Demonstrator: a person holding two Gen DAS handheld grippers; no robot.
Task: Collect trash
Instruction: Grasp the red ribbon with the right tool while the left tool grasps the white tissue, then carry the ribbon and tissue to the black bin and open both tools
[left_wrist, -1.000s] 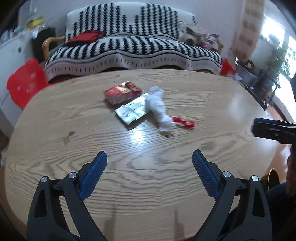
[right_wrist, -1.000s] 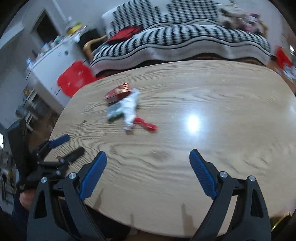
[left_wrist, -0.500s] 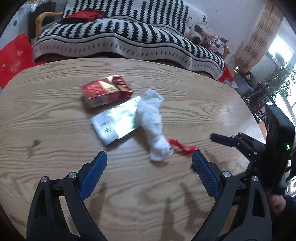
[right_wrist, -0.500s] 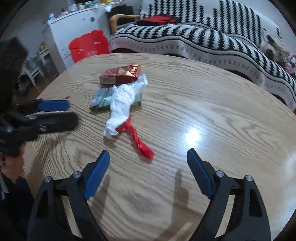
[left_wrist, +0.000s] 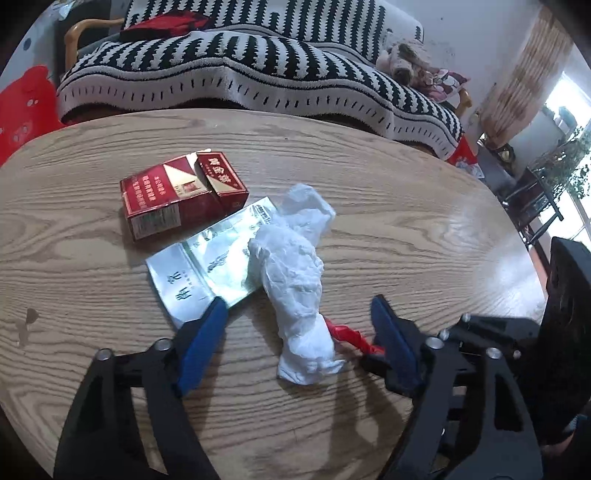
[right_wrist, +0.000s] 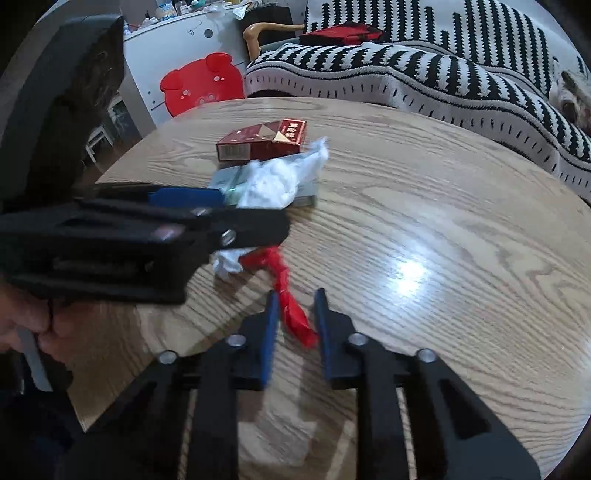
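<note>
Both handheld grippers are seen brought in low over the oval, light oak-grain wooden table (left_wrist: 406, 206), closer to the litter than half a second ago. The left black two-finger gripper with blue pads (left_wrist: 299, 314) is held with its jaws spread wide on either side of the crumpled white tissue wad (left_wrist: 295, 280), the left pad (left_wrist: 201, 343) overlapping the near corner of the flattened silver foil wrapper (left_wrist: 207, 269) and nothing clamped between them. The right black gripper with blue pads (right_wrist: 294, 314) is shown with its fingers drawn narrow around the near end of the twisted red plastic scrap (right_wrist: 286, 295), which lies in the slim gap between them; whether the pads actually press on it cannot be told, as this part of the view is motion-blurred. The red scrap is seen trailing from under the near end of the tissue wad, on the table top. The tissue is draped partly across the foil wrapper, and just beyond both, the red and gold cardboard cigarette pack (left_wrist: 181, 195) is laid flat with its flip lid ajar. Behind the table, a sofa covered with a black-and-white zigzag knitted throw (left_wrist: 258, 70) is visible, and a red pig-faced plastic stool (right_wrist: 201, 86) is seen beside a white cabinet (right_wrist: 173, 48).
</note>
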